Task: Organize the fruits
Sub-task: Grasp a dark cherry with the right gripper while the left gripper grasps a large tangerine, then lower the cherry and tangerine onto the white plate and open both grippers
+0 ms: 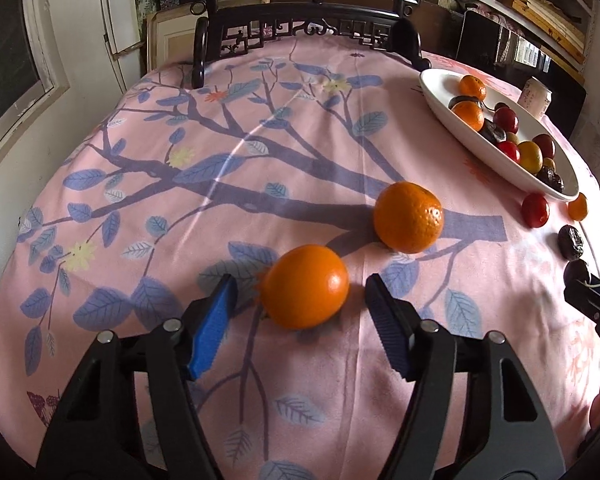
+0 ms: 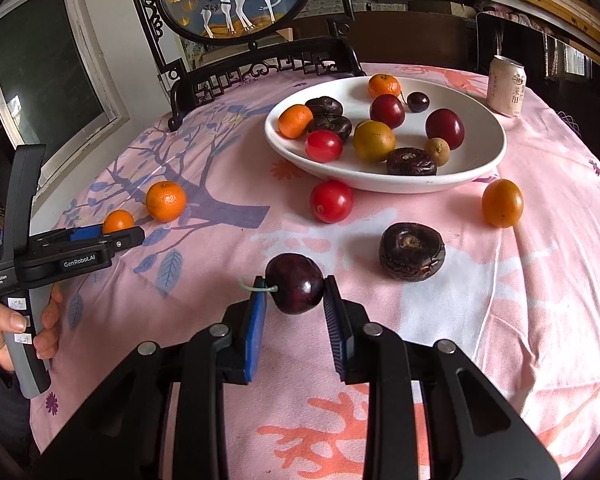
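My left gripper [image 1: 300, 290] is open, its blue pads on either side of a smooth orange kumquat [image 1: 304, 286] on the pink cloth, not touching it. A mandarin [image 1: 408, 217] lies just beyond. My right gripper [image 2: 296, 288] has its pads against both sides of a dark cherry [image 2: 295, 283] with a green stem. The white oval dish [image 2: 476, 168] holds several fruits. The left gripper also shows in the right wrist view [image 2: 112, 236], held by a hand.
Loose on the cloth: a red cherry tomato [image 2: 331, 201], a dark water chestnut [image 2: 412, 251], an orange kumquat [image 2: 502, 203]. A drink can [image 2: 506, 86] stands behind the dish. A carved black screen stand [image 2: 260, 68] is at the table's far edge.
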A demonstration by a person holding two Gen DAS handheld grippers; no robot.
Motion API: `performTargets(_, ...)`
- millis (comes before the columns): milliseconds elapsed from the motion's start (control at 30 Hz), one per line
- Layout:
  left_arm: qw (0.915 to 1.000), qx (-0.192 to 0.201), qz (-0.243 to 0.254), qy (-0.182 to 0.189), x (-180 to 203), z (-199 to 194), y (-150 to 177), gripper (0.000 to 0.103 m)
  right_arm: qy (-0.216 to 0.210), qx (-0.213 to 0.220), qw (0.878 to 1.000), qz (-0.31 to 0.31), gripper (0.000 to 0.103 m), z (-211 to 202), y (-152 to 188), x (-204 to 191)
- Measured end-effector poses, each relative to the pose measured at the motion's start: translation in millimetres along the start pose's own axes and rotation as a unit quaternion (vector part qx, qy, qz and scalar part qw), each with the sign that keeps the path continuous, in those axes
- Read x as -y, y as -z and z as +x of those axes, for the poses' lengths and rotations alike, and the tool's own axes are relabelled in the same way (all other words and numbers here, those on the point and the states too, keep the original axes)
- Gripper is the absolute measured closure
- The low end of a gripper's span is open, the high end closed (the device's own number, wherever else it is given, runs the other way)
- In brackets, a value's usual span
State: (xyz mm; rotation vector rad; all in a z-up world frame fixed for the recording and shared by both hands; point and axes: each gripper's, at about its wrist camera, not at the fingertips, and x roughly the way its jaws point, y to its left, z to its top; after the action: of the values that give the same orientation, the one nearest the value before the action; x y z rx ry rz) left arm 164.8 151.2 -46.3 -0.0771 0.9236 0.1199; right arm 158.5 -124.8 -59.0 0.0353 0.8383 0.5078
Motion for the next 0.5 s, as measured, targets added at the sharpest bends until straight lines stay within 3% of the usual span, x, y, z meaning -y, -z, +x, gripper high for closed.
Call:
performTargets(100,1.0000,0.004,0.002,0.001,2,0,-3,0.063,0.000,0.003,1.000,-0.001,0.074,-1,0,0)
performTargets(333,0.9999,-0.001,0.013,0.005,12,-9,-3,0.063,0.002,0.019,1.000,-0.004,0.074,-10,0,-2)
performTargets(500,0.9991,0.023,0.025,0.025,28,-37,-7,0.063,-0.009,0.044,0.999,0.009,0.074,-26,-5,1)
